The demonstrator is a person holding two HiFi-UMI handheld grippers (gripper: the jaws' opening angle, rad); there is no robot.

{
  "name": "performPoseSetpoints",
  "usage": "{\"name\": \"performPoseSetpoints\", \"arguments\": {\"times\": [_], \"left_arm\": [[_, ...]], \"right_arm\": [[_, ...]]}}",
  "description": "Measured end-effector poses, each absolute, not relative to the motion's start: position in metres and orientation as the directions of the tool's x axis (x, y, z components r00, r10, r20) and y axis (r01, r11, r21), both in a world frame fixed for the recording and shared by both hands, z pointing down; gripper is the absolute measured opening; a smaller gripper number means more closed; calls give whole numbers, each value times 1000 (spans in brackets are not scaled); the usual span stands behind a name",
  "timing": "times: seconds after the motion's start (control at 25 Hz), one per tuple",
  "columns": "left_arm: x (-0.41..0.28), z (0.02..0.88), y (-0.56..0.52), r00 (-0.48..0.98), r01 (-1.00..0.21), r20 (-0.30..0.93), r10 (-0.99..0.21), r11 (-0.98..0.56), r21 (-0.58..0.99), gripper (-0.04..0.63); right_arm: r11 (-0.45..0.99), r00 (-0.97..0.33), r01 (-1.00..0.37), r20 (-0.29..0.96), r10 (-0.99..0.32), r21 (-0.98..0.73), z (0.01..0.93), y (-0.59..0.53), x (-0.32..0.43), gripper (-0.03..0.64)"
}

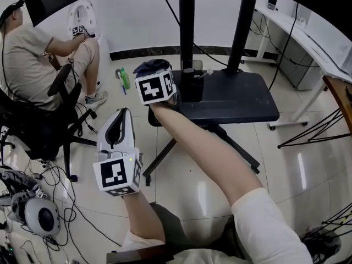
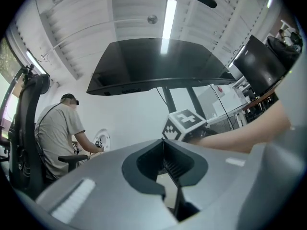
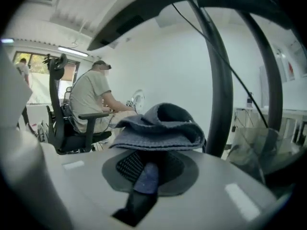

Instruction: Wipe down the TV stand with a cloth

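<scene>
The TV stand's dark base plate (image 1: pixel 242 99) lies on the tiled floor, and two black posts (image 1: pixel 187 26) rise from it. My right gripper (image 1: pixel 155 77) hovers at the plate's left end, shut on a folded dark blue cloth (image 1: pixel 152 66). In the right gripper view the cloth (image 3: pixel 160 128) bunches over the closed jaws of the right gripper (image 3: pixel 148 162), with a post (image 3: pixel 218 80) just behind. My left gripper (image 1: pixel 116 122) hangs lower left of the stand, over the floor, shut and empty. The left gripper (image 2: pixel 165 159) points up at the black TV screen (image 2: pixel 153 61).
A person (image 1: pixel 27 54) sits on a black office chair (image 1: pixel 49 120) at the left, holding a white gripper (image 1: pixel 81 18). A green bottle (image 1: pixel 125 78) lies on the floor. Cables and a headset (image 1: pixel 38 216) clutter the lower left. A white desk (image 1: pixel 308 37) stands at the right.
</scene>
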State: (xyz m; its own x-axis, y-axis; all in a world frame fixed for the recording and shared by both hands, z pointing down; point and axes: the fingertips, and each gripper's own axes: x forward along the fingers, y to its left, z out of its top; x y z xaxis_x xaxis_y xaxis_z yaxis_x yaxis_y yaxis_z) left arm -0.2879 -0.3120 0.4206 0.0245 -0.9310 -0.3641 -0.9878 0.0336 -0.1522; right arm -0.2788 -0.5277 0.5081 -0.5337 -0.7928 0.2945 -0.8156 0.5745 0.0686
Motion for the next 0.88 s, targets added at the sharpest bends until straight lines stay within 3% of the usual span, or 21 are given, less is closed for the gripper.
{"name": "performPoseSetpoints", "arguments": {"times": [0.2, 0.36, 0.6, 0.72, 0.88], "left_arm": [[-291, 416, -305, 21, -989, -380, -925, 36, -145, 107], [-295, 416, -303, 17, -988, -379, -925, 43, -148, 107], [-303, 418, -304, -8, -987, -377, -926, 67, -144, 107], [-296, 420, -311, 10, -986, -373, -928, 53, -159, 107], [-277, 427, -324, 55, -983, -357, -933, 13, -184, 107]], "right_arm": [[488, -418, -869, 404, -814, 84, 527, -570, -264, 60], [541, -472, -834, 374, -799, 104, 522, -541, -265, 58], [672, -645, -731, 201, -737, 119, 507, -416, -236, 54], [704, -708, -691, 46, -705, 160, 504, -346, -198, 54], [670, -695, -717, -123, -709, 191, 492, -312, -134, 54]]}}
